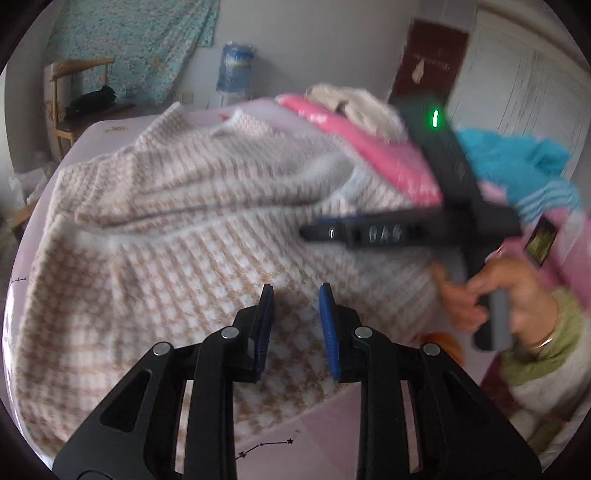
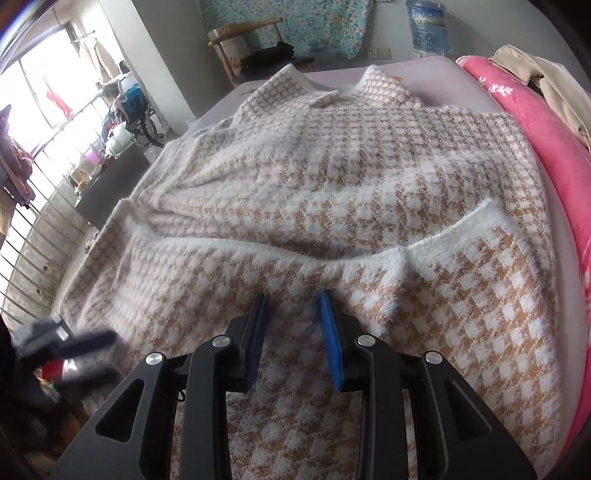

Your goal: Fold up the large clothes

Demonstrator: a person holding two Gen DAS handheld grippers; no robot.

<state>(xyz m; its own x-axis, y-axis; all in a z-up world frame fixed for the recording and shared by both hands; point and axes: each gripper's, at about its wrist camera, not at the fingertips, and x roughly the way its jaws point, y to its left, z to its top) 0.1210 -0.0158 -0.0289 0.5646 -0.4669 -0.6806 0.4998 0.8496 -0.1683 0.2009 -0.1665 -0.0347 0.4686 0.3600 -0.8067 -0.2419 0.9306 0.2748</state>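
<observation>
A fuzzy beige-and-white checked sweater (image 1: 192, 236) lies spread on the lilac bed sheet (image 1: 332, 432), collar at the far end. In the right wrist view a sleeve with a white cuff (image 2: 476, 221) is folded across the sweater (image 2: 332, 177). My left gripper (image 1: 295, 295) hovers over the sweater's near hem, open, with nothing between its blue pads. My right gripper (image 2: 293, 299) is open over the lower body of the sweater, only fabric showing below the gap. In the left wrist view the right gripper (image 1: 314, 232) appears blurred, held by a hand (image 1: 491, 291). The left gripper (image 2: 85, 339) is a blur at lower left.
A pink blanket (image 2: 546, 147) with beige clothes (image 2: 546, 81) on it runs along the bed's right side. Blue knitwear (image 1: 517, 155) lies near it. A wooden chair (image 2: 251, 44) and a water bottle (image 2: 428, 26) stand past the bed; a window railing (image 2: 33, 221) is on the left.
</observation>
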